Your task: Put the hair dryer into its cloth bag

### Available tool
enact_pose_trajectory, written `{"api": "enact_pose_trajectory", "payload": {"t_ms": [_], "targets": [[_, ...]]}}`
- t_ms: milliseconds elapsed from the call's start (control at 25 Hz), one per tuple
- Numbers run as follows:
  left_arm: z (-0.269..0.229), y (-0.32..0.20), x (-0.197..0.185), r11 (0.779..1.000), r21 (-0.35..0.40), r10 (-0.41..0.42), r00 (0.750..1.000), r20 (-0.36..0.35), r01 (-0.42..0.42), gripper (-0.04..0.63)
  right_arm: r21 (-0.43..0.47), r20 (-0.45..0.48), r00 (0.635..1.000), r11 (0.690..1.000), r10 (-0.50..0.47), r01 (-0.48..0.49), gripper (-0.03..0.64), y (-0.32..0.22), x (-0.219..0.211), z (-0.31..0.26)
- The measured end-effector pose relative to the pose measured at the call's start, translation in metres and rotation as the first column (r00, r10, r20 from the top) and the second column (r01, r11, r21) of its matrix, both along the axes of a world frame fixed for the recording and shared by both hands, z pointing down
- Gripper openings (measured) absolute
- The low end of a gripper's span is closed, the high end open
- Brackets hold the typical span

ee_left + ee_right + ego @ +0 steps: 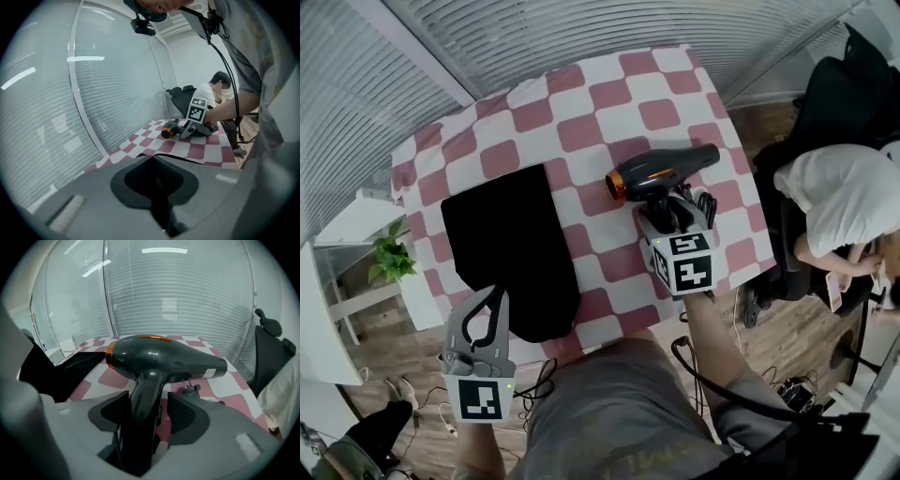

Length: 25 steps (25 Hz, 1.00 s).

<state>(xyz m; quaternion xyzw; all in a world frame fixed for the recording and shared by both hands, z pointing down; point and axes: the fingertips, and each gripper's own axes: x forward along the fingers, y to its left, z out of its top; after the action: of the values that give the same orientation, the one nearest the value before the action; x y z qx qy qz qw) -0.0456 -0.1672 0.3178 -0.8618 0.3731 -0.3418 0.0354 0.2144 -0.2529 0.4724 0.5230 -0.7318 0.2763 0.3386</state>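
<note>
Between spread fingers [185, 413] of right gripper [147, 401]: hair dryer [164, 357] handle.

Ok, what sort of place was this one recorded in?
Likely an office or studio room: a table with a checkered tablecloth, slatted window blinds behind it, and a seated person in an office chair.

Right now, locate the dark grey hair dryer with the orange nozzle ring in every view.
Head view: dark grey hair dryer, right of centre.
Left gripper view: small and distant, just right of centre.
Right gripper view: large, centre, handle nearest the camera.
Shared landmark: pink-and-white checked tablecloth.
</note>
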Motion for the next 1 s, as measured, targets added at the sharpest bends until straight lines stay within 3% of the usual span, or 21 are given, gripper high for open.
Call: {"api": "enact_pose_trajectory", "payload": {"t_ms": [240,480,1000], "targets": [[-0.002,-0.002,-0.004,1.000,0.005,-0.028,0.999,0.016,0.028,0.015,-0.022,-0.011,1.000,0.999,-0.028,0.028,0.281,-0.006,-0.004,0.009],[-0.008,-0.001,-0.007,0.999,0.032,-0.042,0.998,0.038,0.041,0.015,-0.035,0.003,0.998,0.997,-0.062,0.062,0.221,-0.004,-0.003,0.006],[-0.008,0.017,-0.005,0.998,0.032,-0.056,0.997,0.060,0.054,0.015,0.080,0.070,0.949,0.950,-0.307,0.302,0.221,0.016,-0.034,-0.056]]}}
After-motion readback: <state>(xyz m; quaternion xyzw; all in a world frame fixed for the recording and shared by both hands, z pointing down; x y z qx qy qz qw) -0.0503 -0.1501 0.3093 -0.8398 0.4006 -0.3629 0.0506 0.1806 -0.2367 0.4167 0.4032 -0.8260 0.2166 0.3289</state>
